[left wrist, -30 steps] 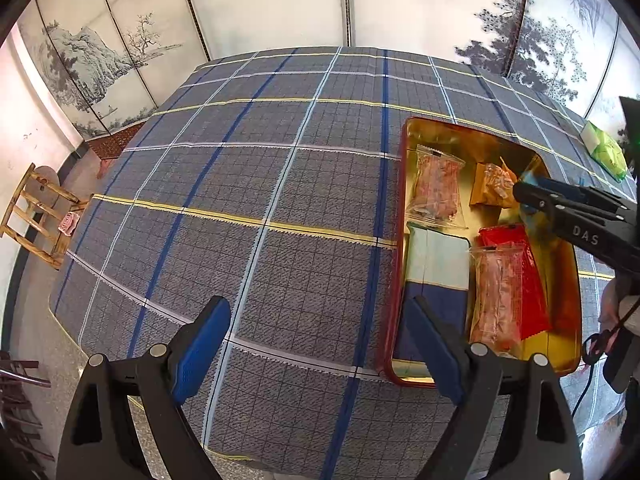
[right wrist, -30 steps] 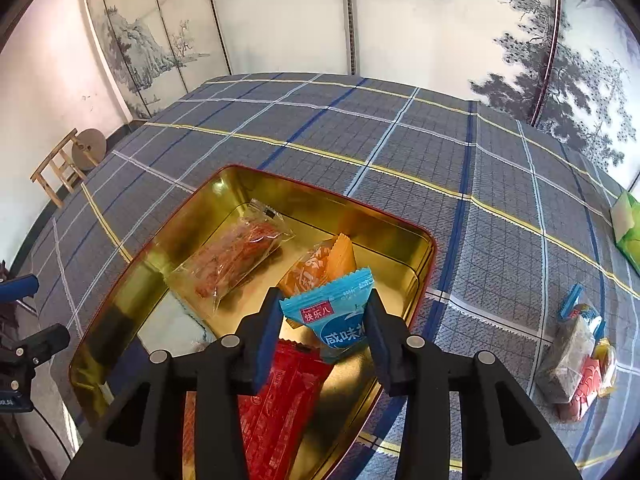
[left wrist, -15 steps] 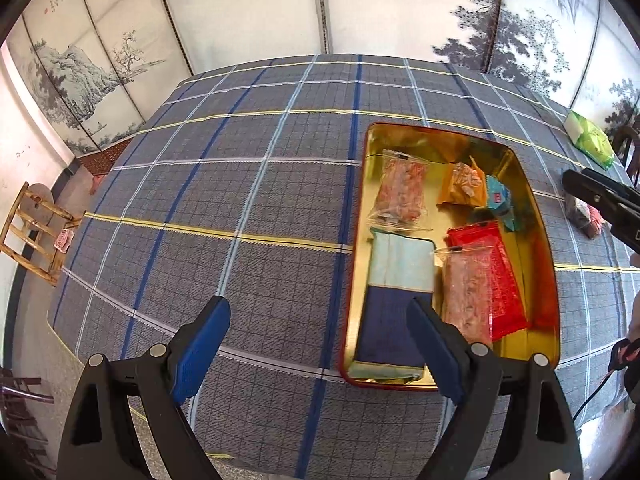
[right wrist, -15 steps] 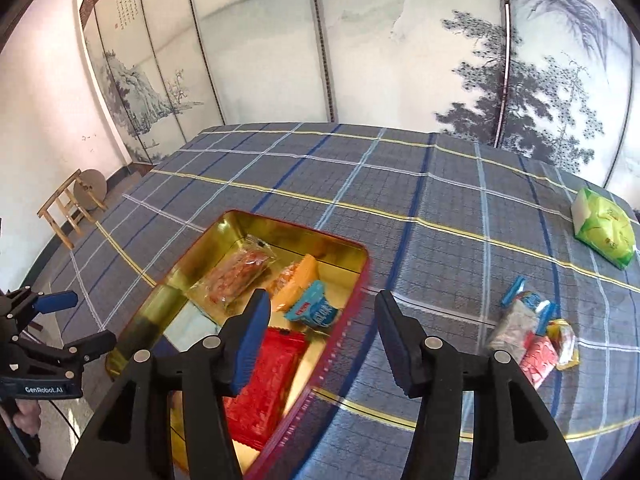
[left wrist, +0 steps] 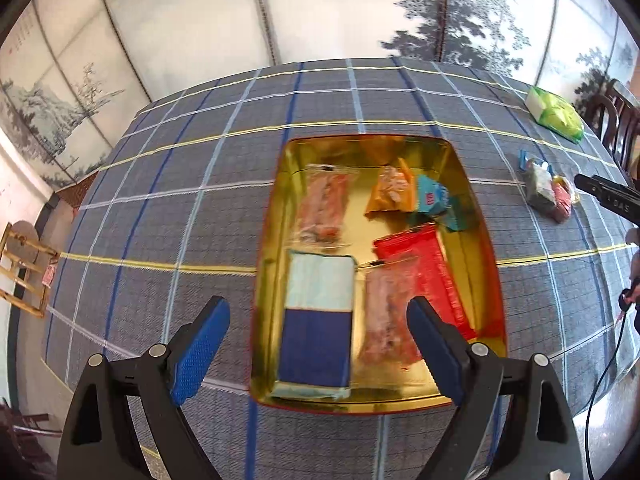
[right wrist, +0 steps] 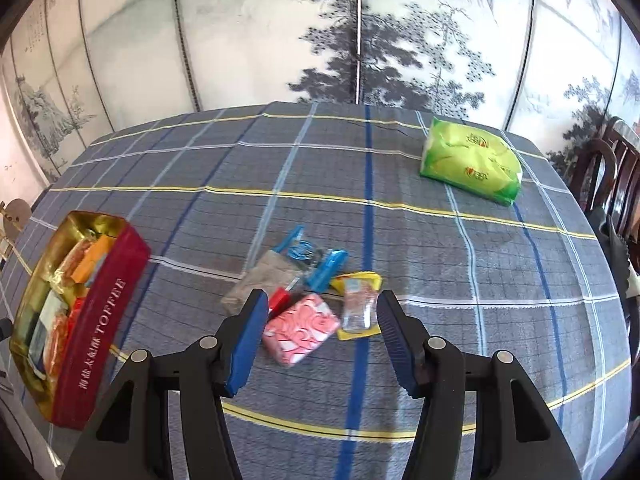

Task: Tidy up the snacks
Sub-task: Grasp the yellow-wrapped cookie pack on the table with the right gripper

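Painted folding screens are standing behind a table covered in a blue-grey plaid cloth (right wrist: 440,240), which is filling most of both views. In the left wrist view the gold-lined tin (left wrist: 486,264) is sitting at centre frame and is already holding a good share of the snacks: a clear packet of reddish strips (left wrist: 324,208) at its upper left, an orange packet (left wrist: 390,192) and a small blue packet (left wrist: 434,200) at the upper right, a red packet (left wrist: 432,264) with another clear packet (left wrist: 386,320) lying partly over it at the lower right, and a pale blue and navy pack (left wrist: 318,328) at the lower left.

Outside the tin, a small heap is still waiting at the centre of the right wrist view: a pink patterned packet (right wrist: 302,328), a yellow-edged clear packet (right wrist: 358,306), a greyish clear packet (right wrist: 264,280) and a blue-ended wrapper (right wrist: 316,256). Far off at the upper right a green pack (right wrist: 472,164) is lying alone (whether it counts as a snack I cannot tell).

Both tools are carrying nothing. The right gripper (right wrist: 320,334) is hovering over the heap with its jaws parted, the pink packet showing between them but apparently ungripped. The left gripper (left wrist: 318,348) is hanging over the near end of the tin with its jaws wide apart.

By my reckoning the job is past halfway, with the heap yet to be transferred.
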Demonstrator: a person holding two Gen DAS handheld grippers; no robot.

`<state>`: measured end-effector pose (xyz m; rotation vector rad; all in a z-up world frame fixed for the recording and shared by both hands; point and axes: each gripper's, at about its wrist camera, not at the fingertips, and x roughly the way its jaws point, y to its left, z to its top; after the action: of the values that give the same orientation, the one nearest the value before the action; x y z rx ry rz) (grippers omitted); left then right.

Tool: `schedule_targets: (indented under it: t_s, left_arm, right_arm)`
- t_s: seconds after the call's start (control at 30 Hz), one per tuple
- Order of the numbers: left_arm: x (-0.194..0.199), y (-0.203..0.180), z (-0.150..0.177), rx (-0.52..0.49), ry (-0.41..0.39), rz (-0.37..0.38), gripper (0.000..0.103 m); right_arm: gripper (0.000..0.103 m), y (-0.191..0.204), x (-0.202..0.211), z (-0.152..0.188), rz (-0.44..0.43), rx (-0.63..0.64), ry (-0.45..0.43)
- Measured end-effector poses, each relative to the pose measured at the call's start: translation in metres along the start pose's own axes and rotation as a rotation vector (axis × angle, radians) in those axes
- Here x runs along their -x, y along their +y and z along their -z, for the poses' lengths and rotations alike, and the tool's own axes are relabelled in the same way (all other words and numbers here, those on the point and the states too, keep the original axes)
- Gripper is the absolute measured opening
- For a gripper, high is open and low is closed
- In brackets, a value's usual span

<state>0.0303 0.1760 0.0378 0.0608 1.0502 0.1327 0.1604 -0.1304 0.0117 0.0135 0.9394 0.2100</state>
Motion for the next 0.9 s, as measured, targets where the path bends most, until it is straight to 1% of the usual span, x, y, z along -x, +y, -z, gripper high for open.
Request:
schedule_targets:
  t_s: [0.1, 0.3, 0.43, 0.6, 0.73, 0.83, 0.9]
  left_arm:
    - [-0.002, -0.019, -0.007, -0.036, -0.003, 0.017, 0.088]
    - [-0.007, -0.054, -0.019, -0.076, 0.019, 0.082, 0.088]
    - [-0.007, -0.075, -0.025, -0.119, 0.009, 0.085, 0.088]
    - [-0.013, -0.097, -0.034, -0.153, 0.008, 0.101, 0.088]
    - [-0.021, -0.115, -0.043, -0.168, 0.012, 0.121, 0.088]
    - [-0.022, -0.128, -0.048, -0.191, -0.007, 0.132, 0.088]
    - [-0.024, -0.137, -0.052, -0.206, -0.017, 0.146, 0.088]
  right_arm:
    - [0.058, -0.015, -0.016, -0.001, 0.0, -0.015, 0.03]
    - [0.057, -0.023, -0.043, -0.003, -0.01, -0.007, 0.063]
    - [0.056, -0.029, -0.053, -0.001, 0.003, 0.014, 0.066]
    - [0.047, -0.031, -0.055, 0.006, -0.01, 0.037, 0.033]
    - [0.045, -0.029, -0.062, 0.004, -0.027, 0.042, 0.023]
    - [0.042, -0.025, -0.064, 0.004, -0.017, 0.063, 0.011]
    - [0.035, -0.024, -0.061, 0.007, -0.019, 0.068, 0.001]
